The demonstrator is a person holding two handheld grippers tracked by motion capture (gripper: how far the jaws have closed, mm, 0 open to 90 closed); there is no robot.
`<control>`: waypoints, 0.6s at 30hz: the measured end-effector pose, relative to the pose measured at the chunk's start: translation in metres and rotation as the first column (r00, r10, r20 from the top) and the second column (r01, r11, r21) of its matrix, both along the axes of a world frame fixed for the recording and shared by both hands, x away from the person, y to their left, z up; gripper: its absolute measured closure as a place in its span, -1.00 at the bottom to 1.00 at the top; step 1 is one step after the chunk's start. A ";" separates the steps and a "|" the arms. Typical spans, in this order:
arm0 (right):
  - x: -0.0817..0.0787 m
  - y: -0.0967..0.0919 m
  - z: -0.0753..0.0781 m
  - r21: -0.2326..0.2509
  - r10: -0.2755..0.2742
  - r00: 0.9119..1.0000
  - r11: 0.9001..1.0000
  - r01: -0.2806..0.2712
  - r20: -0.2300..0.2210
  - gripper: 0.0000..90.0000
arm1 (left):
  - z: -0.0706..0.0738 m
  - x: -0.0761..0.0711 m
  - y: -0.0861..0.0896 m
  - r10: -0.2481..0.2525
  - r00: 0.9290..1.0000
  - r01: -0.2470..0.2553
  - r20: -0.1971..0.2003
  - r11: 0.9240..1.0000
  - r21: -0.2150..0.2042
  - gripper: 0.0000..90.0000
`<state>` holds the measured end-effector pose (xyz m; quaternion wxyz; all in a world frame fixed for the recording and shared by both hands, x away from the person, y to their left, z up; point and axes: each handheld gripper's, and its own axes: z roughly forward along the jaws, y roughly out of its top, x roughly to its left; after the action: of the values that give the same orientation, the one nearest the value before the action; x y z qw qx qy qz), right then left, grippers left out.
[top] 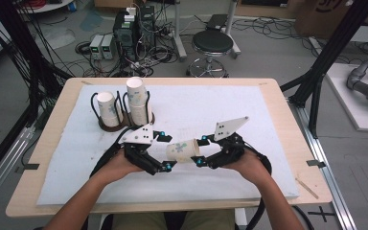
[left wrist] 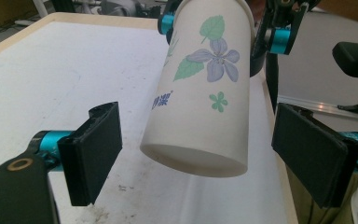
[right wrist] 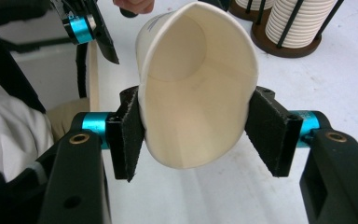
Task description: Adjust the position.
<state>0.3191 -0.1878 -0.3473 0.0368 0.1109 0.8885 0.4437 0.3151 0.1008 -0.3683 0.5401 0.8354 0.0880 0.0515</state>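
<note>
A white paper cup [top: 183,151] printed with a purple flower lies sideways in the air over the mat, between my two grippers. My right gripper [top: 201,152] is shut on its rim end. In the right gripper view the pads [right wrist: 130,135] squeeze the open mouth of the cup [right wrist: 196,93] into an oval. My left gripper [top: 166,150] stands open around the cup's base without touching it. In the left gripper view the cup's [left wrist: 205,88] closed bottom points at the camera, between the wide-apart pads [left wrist: 93,149].
Two stacks of paper cups [top: 138,98] [top: 108,108] stand in black wire holders on round bases at the mat's back left, also seen as cup stacks [right wrist: 293,23]. The white mat [top: 211,105] covers a wooden table [top: 287,120]. A stool [top: 212,43] and floor electronics lie beyond.
</note>
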 end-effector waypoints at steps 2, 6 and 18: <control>0.001 0.003 0.006 -0.032 0.006 1.000 0.999 -0.006 0.002 -0.09 | 0.002 0.000 -0.002 -0.011 1.000 0.010 0.005 1.000 0.024 -0.64; 0.003 0.012 0.017 -0.116 0.029 0.999 0.993 -0.027 0.016 -0.09 | 0.003 0.000 -0.007 -0.021 1.000 0.020 0.011 0.999 0.049 -0.64; 0.003 0.044 0.039 -0.359 0.123 0.991 0.929 -0.094 0.059 -0.11 | -0.001 0.003 -0.014 -0.033 0.999 0.034 -0.014 0.993 0.112 -0.61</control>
<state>0.3223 -0.1434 -0.3082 0.0674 0.0351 0.9566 0.2814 0.3184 0.0865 -0.3689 0.4923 0.8662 0.0741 0.0422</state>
